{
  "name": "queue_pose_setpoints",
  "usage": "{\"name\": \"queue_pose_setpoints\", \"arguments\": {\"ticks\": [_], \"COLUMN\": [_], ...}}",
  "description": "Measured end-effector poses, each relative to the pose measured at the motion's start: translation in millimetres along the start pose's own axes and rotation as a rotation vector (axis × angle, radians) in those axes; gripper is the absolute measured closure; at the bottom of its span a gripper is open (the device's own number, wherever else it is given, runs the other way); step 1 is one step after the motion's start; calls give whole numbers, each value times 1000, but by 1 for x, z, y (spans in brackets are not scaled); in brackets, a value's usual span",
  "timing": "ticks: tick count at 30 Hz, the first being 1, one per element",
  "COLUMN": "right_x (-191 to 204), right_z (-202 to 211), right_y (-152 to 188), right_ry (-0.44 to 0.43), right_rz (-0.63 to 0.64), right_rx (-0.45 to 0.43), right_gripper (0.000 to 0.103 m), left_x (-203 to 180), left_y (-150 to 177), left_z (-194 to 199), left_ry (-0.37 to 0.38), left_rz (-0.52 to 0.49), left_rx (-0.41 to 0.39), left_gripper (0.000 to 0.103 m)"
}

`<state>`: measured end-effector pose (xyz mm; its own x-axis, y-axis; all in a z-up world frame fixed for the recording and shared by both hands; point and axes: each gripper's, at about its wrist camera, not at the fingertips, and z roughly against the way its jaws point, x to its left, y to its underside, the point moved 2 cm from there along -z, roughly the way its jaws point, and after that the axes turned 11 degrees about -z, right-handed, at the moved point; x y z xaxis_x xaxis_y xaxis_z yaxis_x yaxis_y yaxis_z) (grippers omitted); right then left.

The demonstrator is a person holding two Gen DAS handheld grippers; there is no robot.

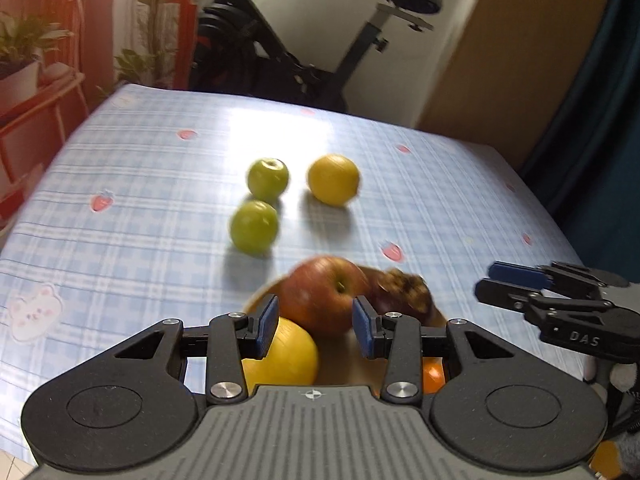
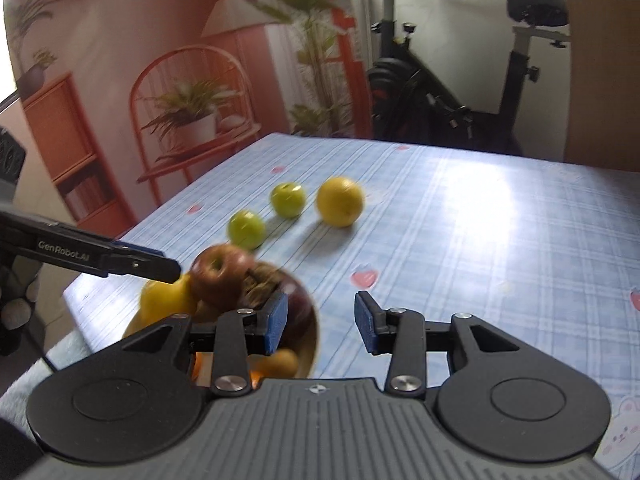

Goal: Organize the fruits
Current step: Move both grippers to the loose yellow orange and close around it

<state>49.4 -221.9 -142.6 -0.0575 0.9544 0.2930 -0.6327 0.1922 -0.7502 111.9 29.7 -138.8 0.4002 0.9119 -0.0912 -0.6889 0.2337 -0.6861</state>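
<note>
hovering left claw (image 1: pixel 315 326) open, empty, red apple (image 1: pixel 324 296) in bowl (image 1: pixel 260 296) dead ahead; right claw (image 2: pixel 321 322) open, empty, off bowl's right.

R tongs (image 2: pixel 321 322) open over bowl (image 2: pixel 311 344) edge; red apple (image 2: pixel 220 280) atop; L tongs (image 2: pixel 168 270) beside apple.

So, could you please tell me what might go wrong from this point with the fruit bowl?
1. The red apple sits high on the heaped bowl; a nudge from the open left hand-held gripper could roll it out.
2. The bowl seems close to the table's near edge, so pushing it risks tipping.
3. Both frames are blurred, so a grasp may miss.
</note>
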Motion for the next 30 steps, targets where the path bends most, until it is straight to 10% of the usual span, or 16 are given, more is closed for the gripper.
{"name": "queue_pose_setpoints", "arguments": {"ticks": [10, 30], "right_x": [-16, -19], "right_z": [-21, -118], "right_y": [-24, -51], "right_ry": [26, -22], "right_rz": [16, 111], "right_rx": [-60, -29], "right_gripper": [61, 58], "left_x": [24, 29], "left_y": [-26, -96], "left_z": [-12, -95], "left_ry": [-109, -36], "left_rz": [32, 49], "left_rx": [-39, -50], "left_gripper": [61, 62]}}
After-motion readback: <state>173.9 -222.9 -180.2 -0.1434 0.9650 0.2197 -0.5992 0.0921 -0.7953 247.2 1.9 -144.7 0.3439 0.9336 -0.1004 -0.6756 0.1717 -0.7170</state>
